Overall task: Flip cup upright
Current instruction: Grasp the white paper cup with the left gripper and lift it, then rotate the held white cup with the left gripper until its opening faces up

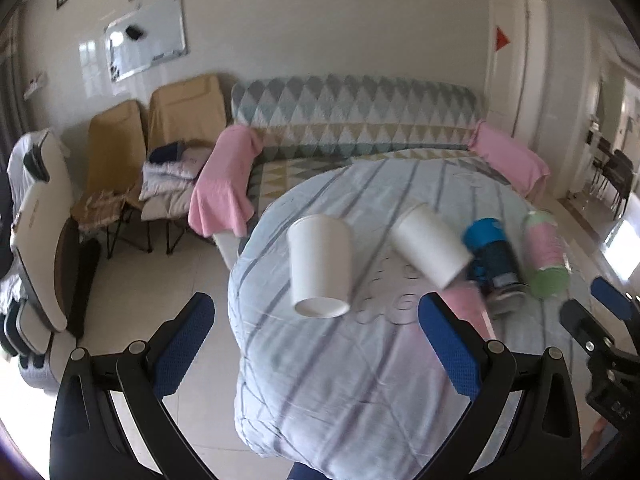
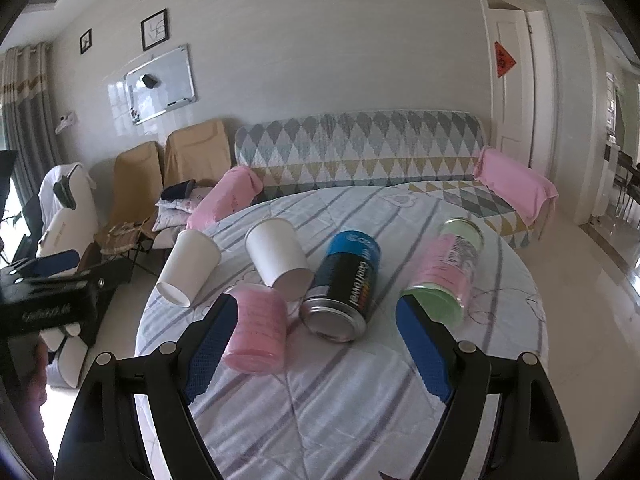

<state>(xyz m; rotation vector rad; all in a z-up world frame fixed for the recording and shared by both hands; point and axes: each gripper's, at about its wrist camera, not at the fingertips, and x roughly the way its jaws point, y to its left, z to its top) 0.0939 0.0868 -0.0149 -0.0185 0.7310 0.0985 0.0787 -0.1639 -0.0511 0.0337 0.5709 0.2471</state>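
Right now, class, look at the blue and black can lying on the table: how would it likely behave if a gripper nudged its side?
The blue and black can lies on its side, a round cylinder, so it would probably roll. The soft striped tablecloth may slow it. Its metal-looking end suggests it is stiff rather than crushable, unlike the white paper cup touching it.

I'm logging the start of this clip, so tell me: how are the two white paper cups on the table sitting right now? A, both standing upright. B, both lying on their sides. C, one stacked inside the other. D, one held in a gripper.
B: the left white cup and the right white cup both lie on their sides on the table, apart, while the left gripper and the right gripper are open and empty.
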